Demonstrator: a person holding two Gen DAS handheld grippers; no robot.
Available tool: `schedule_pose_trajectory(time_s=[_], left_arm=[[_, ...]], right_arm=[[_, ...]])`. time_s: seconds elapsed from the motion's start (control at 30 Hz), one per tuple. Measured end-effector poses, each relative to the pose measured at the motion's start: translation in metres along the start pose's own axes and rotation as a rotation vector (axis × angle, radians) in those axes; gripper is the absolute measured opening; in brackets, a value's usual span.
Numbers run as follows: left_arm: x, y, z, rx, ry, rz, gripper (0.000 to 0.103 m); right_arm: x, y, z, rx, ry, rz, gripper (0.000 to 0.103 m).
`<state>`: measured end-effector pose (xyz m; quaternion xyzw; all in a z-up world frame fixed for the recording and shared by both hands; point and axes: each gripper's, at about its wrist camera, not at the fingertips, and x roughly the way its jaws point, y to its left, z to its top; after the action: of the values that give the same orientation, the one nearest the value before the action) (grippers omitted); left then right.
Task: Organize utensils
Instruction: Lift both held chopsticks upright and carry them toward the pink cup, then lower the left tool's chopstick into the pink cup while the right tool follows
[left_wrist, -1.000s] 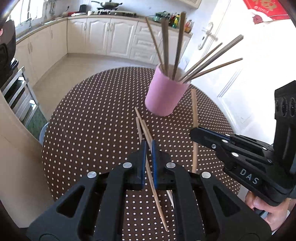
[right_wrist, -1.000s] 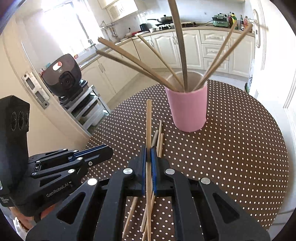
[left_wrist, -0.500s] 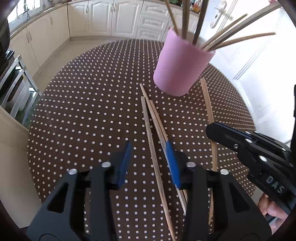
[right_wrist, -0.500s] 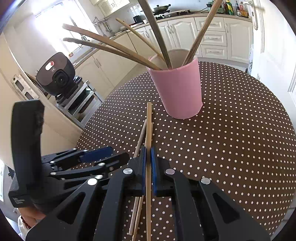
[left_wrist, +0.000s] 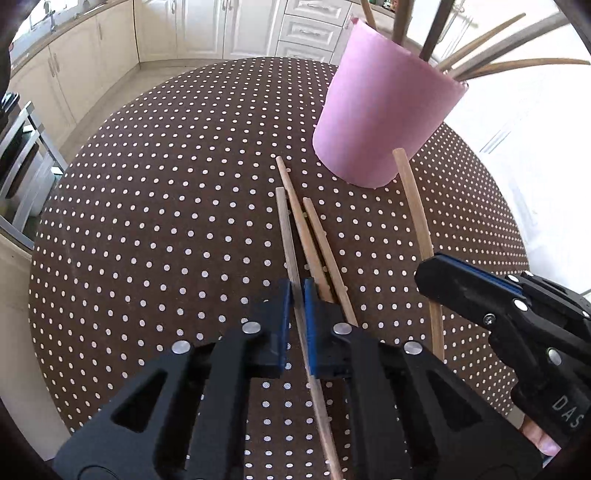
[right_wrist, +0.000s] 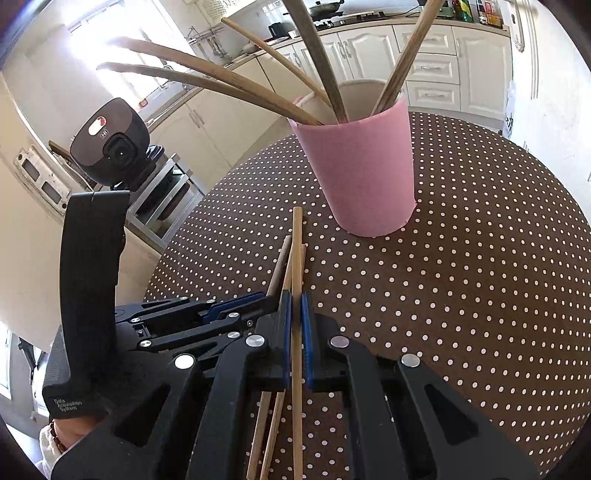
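Gripping one chopstick apiece: left gripper (left_wrist: 295, 295) jaws pinched on the greyish chopstick (left_wrist: 286, 229), right gripper (right_wrist: 296, 306) clamped on a tan chopstick (right_wrist: 296, 251), both just beside the pink cup (right_wrist: 364, 173), probably bound for it; two more chopsticks (left_wrist: 314, 240) lie alongside.

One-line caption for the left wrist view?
Left gripper shut on a chopstick beside the pink cup.

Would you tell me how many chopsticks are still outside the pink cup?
4. One in the left tool, one in the right tool, two loose on the table between them, near the pink cup.
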<state>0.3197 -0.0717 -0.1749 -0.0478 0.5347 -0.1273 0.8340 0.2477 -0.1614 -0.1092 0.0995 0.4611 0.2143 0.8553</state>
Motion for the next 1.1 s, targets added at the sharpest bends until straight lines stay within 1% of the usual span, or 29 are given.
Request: schedule_pose_trajectory(time_s=[0.07,0.1,0.2,0.37,0.47,0.57,0.7,0.77,0.87,0.97,1.1], left_arm=[[-0.005,0.003,-0.002,-0.003,-0.015,-0.003,0.006],[-0.012,0.012,-0.009,-0.003,-0.022,-0.008,0.006],[-0.036,0.021,-0.019,0.001,-0.062,-0.023,0.006],[-0.083,0.020,-0.027,0.030,-0.157,-0.044,0.006],[-0.114,0.019,-0.033,0.053,-0.233,-0.062,0.006],[-0.147,0.018,-0.042,0.068,-0.316,-0.084,0.006],[-0.178,0.009,-0.048,0.079,-0.407,-0.108,0.006],[-0.193,0.002,-0.052,0.089,-0.456,-0.117,0.006],[-0.205,-0.006,-0.057,0.105,-0.523,-0.115,0.006],[-0.214,-0.012,-0.059,0.117,-0.569,-0.122,0.006],[-0.231,-0.023,-0.055,0.129,-0.637,-0.131,0.006]], right_arm=[[-0.002,0.001,0.000,-0.002,-0.002,0.003,0.004],[-0.003,0.001,0.000,-0.003,-0.005,0.005,0.004],[-0.010,0.005,-0.001,-0.014,-0.016,0.012,0.004],[-0.029,0.014,-0.001,-0.033,-0.057,0.028,0.004],[-0.045,0.021,-0.001,-0.052,-0.092,0.029,0.004],[-0.063,0.028,-0.001,-0.077,-0.147,0.022,0.004],[-0.090,0.038,-0.002,-0.113,-0.237,0.012,0.004],[-0.102,0.040,-0.003,-0.133,-0.281,-0.011,0.004],[-0.116,0.043,-0.005,-0.157,-0.351,-0.027,0.004],[-0.129,0.043,-0.006,-0.172,-0.426,-0.049,0.004],[-0.142,0.037,-0.003,-0.150,-0.522,-0.064,0.004]])
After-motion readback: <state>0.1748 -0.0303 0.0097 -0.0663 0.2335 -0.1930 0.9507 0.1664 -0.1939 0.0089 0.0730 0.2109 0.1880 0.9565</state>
